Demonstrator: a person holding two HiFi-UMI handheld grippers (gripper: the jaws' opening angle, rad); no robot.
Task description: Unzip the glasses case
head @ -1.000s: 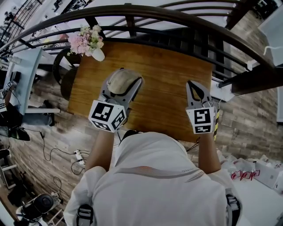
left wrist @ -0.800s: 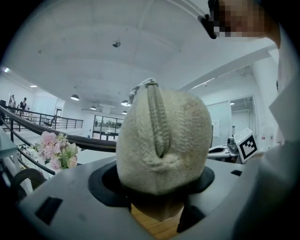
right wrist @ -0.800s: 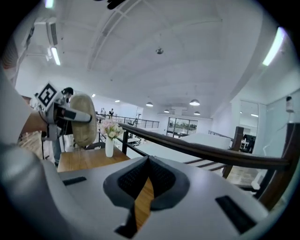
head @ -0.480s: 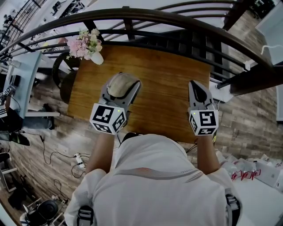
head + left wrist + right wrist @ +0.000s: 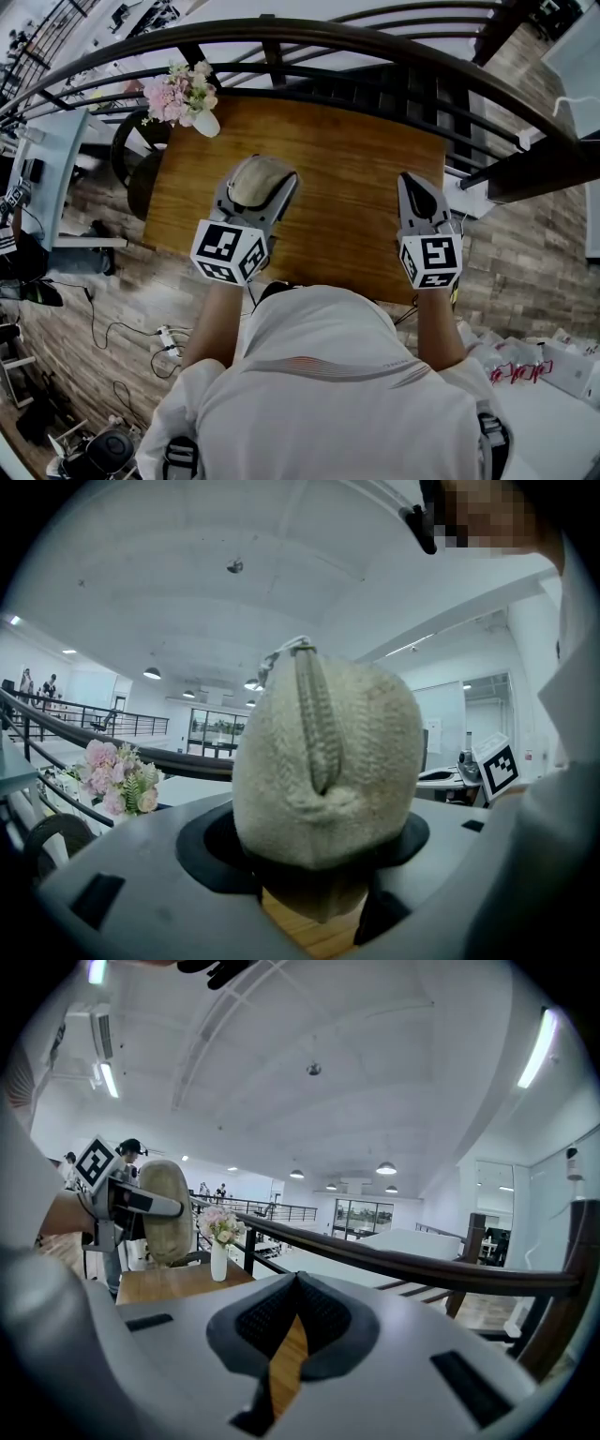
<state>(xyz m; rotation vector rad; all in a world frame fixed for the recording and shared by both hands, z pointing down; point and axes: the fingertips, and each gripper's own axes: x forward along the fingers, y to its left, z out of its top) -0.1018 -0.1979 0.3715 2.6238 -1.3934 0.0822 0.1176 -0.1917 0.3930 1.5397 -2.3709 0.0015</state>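
**Case clamped, zip not started**

Head view: left gripper (image 5: 262, 174) has its jaws spread wide around the case (image 5: 253, 185) and grips it over the table (image 5: 347, 159), likely to steady it. Right gripper (image 5: 419, 192) is well apart from it, jaws together.

Left gripper view: the case sits between the pads, zipper (image 5: 314, 724) facing up and reachable; it looks closed.

Right gripper view: jaws pressed together, nothing in them; the case is far left.

A brown wooden bench (image 5: 347, 178) lies beneath the left tongs (image 5: 261, 171) and the right tongs (image 5: 414, 180). Beyond the left tongs, at the bench's far corner, stands a white vase of pink flowers (image 5: 183, 94). A dark curved railing (image 5: 309, 33) runs past the far edge. Plank floor (image 5: 534, 244) spreads to the right tongs' outer side. Overhead, a white ceiling (image 5: 309, 1016) carries lit strip lamps (image 5: 542, 1049).
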